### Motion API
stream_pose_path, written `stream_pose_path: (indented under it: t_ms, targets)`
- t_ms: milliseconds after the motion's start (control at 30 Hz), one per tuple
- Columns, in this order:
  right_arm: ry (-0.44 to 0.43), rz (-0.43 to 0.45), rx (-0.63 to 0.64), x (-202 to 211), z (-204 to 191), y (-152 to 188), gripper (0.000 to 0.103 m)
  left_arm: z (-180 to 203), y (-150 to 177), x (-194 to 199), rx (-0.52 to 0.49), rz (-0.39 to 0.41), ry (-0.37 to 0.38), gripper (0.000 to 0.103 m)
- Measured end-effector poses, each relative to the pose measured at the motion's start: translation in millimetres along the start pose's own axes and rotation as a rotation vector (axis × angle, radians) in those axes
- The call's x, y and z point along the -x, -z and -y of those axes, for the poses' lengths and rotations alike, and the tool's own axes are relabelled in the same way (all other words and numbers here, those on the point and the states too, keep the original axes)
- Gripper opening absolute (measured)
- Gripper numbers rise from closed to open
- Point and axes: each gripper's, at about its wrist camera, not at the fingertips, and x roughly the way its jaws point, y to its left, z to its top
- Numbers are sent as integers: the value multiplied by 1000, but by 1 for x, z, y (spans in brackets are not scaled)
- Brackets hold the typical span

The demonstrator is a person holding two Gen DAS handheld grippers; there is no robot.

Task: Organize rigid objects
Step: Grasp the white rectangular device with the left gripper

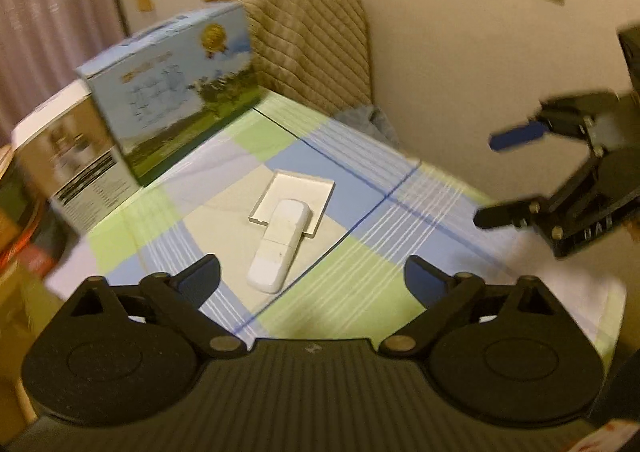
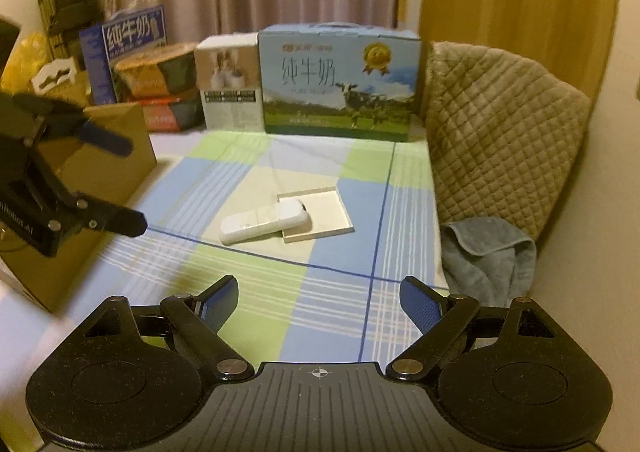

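A white oblong device [image 1: 278, 244] lies on the checked cloth, one end resting on the rim of a shallow white tray [image 1: 298, 191]. Both show in the right wrist view too, the device [image 2: 264, 220] left of the tray [image 2: 324, 215]. My left gripper [image 1: 312, 278] is open and empty, hovering just short of the device. It also shows in the right wrist view [image 2: 132, 187] at the left. My right gripper [image 2: 318, 300] is open and empty, well back from the device. It also shows in the left wrist view [image 1: 486, 179] at the right edge.
A blue milk carton box [image 2: 340, 83] and a white box [image 2: 230, 83] stand at the far edge. A quilted beige blanket [image 2: 500, 123] and grey towel [image 2: 492, 256] lie at the right. A cardboard box [image 2: 104, 171] stands at the left.
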Motion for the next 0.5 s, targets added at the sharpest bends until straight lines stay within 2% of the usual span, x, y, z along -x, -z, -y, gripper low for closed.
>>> stream_pose_path:
  t_ms: [233,500]
  targets:
    - [-63,-26,5,-53,19,-7,85,-22,-11,-58,-109,-86,74,85]
    - [-70,-66,33,-109,29,-17,85,-43,-16,-113,-106,-158,117,72]
